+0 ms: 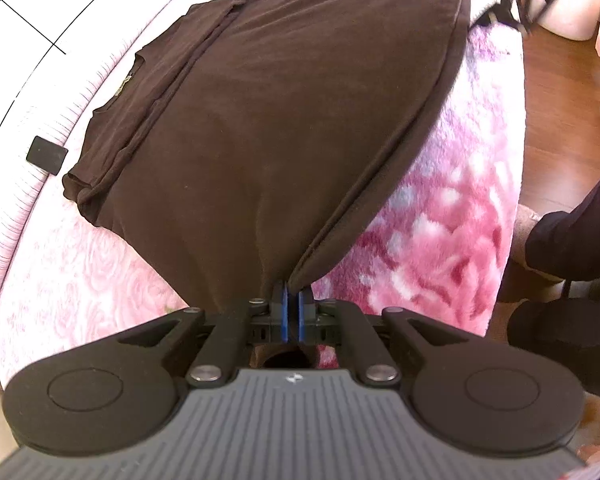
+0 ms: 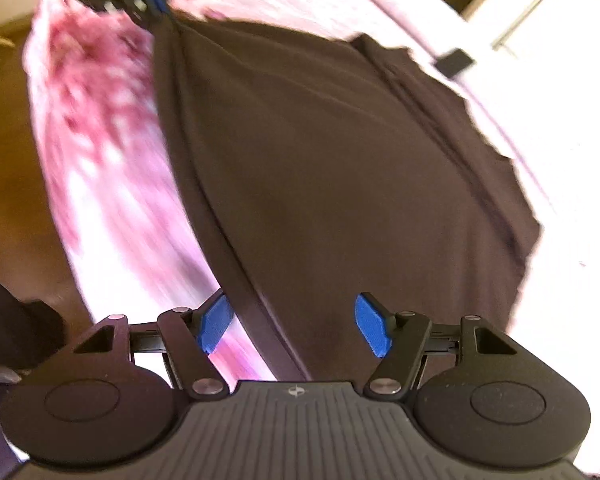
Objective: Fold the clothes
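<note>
Over fluffy blanket (image 1: 440,208), soft brown garment (image 1: 280,120) hangs.

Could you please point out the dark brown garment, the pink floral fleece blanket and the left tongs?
dark brown cotton garment (image 1: 268,120), left wrist view, middle of its top layer.
pink floral fleece blanket (image 1: 440,232), left wrist view, bare patch right of the garment.
left tongs (image 1: 293,304), left wrist view, between the blue pads, shut on the garment's corner.

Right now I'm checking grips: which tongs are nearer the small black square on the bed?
Left. The left tongs are shut on the brown garment corner on the black square side; the right tongs hang open at the garment's far end.
</note>
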{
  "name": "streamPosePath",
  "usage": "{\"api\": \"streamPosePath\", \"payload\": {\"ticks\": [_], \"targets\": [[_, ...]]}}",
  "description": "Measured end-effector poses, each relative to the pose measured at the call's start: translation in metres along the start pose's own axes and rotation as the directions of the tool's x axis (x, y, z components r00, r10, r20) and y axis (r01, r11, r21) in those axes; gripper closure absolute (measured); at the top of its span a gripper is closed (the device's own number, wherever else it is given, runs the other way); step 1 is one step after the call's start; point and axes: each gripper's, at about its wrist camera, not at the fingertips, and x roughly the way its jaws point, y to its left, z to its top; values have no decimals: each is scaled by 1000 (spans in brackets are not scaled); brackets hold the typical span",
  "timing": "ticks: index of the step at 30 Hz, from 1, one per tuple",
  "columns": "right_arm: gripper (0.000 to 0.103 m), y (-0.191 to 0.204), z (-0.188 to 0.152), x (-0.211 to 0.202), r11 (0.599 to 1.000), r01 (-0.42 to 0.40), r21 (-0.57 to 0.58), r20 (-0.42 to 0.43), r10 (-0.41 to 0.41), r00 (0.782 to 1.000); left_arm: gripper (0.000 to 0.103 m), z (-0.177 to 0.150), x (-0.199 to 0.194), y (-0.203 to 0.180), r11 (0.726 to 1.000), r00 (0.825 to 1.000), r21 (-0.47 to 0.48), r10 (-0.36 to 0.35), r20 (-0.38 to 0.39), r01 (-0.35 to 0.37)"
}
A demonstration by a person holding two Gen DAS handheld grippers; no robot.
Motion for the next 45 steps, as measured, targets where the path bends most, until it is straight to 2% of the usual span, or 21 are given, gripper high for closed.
{"api": "streamPosePath", "payload": {"ticks": [3,7,9,10,12,15,17,22,26,31,37,39,42,45], "targets": [[49,-6,-24,1,995,95,-37,-46,-96,994,100,1,0,1,1000,1000,4,-2,-3,2],[54,-12,-44,4,980,159,-119,-79,-169,982,100,3,0,2,1000,1000,9,-5,-8,5],[68,-16,-49,8,975,170,-147,-97,-185,978,100,4,0,3,1000,1000,12,-6,-10,6],[72,-19,-51,10,973,169,-155,-109,-187,976,100,4,0,3,1000,1000,13,-7,-11,7],[96,-27,-53,15,975,160,-155,-127,-180,975,100,5,0,3,1000,1000,16,-8,-13,9],[103,-39,-50,18,981,123,-148,-135,-143,981,100,7,-2,8,1000,1000,21,-15,-18,15],[103,-49,-47,13,987,83,-134,-148,-103,984,101,9,-8,10,999,1000,28,-27,-15,27],[102,-68,-40,-15,993,-20,-115,-169,0,986,102,7,-40,4,990,997,126,-72,7,70],[101,-67,-39,-49,989,-71,-132,-175,47,983,102,9,-66,0,990,996,114,-86,6,84],[101,-55,-47,-91,982,-158,-102,-223,132,966,102,16,-101,-14,985,989,92,-147,-13,148],[100,-41,-57,-141,964,-259,-59,-275,233,933,102,30,-147,-45,960,958,37,-274,-80,278],[100,-42,-59,-153,956,-291,-40,-286,268,920,102,37,-157,-49,954,951,18,-295,-94,298],[101,-57,-55,-160,956,-292,-37,-267,272,924,102,64,-154,-29,962,957,-49,-274,-96,270],[101,-98,-37,-153,968,-235,-85,-197,215,956,101,106,-137,21,977,980,-115,-188,-72,179]]}}
